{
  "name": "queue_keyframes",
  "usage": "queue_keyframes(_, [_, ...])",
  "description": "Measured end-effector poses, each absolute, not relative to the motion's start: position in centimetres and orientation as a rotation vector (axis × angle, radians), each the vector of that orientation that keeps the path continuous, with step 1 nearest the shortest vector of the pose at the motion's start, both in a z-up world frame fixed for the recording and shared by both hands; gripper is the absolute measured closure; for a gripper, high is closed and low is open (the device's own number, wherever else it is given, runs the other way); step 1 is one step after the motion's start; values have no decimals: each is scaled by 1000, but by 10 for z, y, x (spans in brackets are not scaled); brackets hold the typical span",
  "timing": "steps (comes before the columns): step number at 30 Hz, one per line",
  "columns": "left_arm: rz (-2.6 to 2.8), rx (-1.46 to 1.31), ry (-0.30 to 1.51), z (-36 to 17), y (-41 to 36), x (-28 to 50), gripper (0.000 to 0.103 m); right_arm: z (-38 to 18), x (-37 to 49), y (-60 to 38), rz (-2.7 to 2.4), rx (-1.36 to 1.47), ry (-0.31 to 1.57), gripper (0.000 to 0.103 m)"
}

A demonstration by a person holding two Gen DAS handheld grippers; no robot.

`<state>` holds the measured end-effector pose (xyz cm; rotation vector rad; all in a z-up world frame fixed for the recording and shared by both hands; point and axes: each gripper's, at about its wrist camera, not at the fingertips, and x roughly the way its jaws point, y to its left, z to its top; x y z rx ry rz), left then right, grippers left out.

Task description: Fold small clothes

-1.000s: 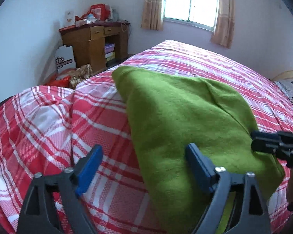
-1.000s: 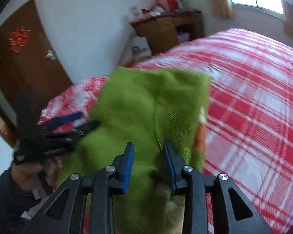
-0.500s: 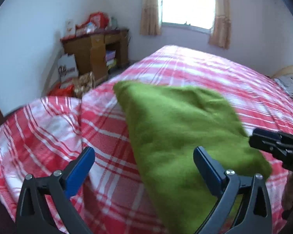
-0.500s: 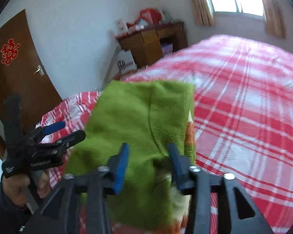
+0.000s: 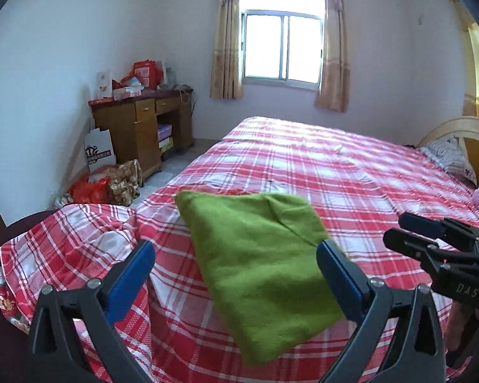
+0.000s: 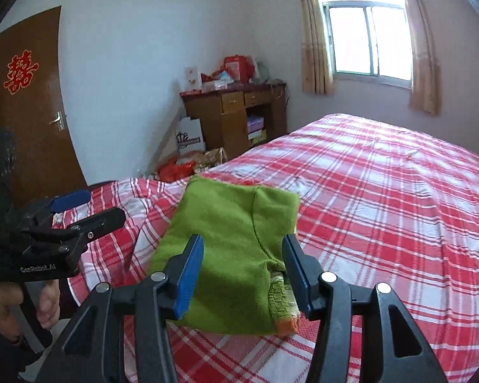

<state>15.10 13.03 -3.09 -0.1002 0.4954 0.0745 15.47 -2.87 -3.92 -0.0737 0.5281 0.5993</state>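
One folded green knit garment point(image 5: 258, 265), compact rectangular bundle with striped orange-edged hem point(image 6: 285, 306) at near right corner; lying flat on red-and-white plaid bedspread point(image 5: 351, 175), near edge of bed, left of centre. Visible seam running across upper layer. Fold judged largely complete.

Two hand-held tools, black frames with blue pads:
- Left tool point(image 5: 234, 276): wide apart, holding nothing, hovering above near end of garment, clear of fabric.
- Right tool point(image 6: 242, 271): parted moderately, holding nothing, poised just above hem end; contact with cloth not discernible.

Background items: brown wooden desk point(image 5: 140, 127) with red packages on top, far left; curtained window point(image 5: 281, 51); brown door with red paper emblem point(image 6: 20, 71); pillow point(image 5: 450, 159), far right.

Risks noted: top layer springing open, caused by soft knit and nothing pinning it; bundle sliding off near bed edge if nudged by either tool; hem corner snagging on a pad and dragging fold askew.
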Motion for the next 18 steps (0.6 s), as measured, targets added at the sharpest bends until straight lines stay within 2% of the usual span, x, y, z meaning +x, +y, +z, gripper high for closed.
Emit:
queue_keyframes(4, [75,-103,474,-26,131,146,0,-30,147,-32,585,-66,501,44])
queue_keyframes(18, [79,-108,440,-21,133,138,0,-26,130,-37,581,-58,466,43])
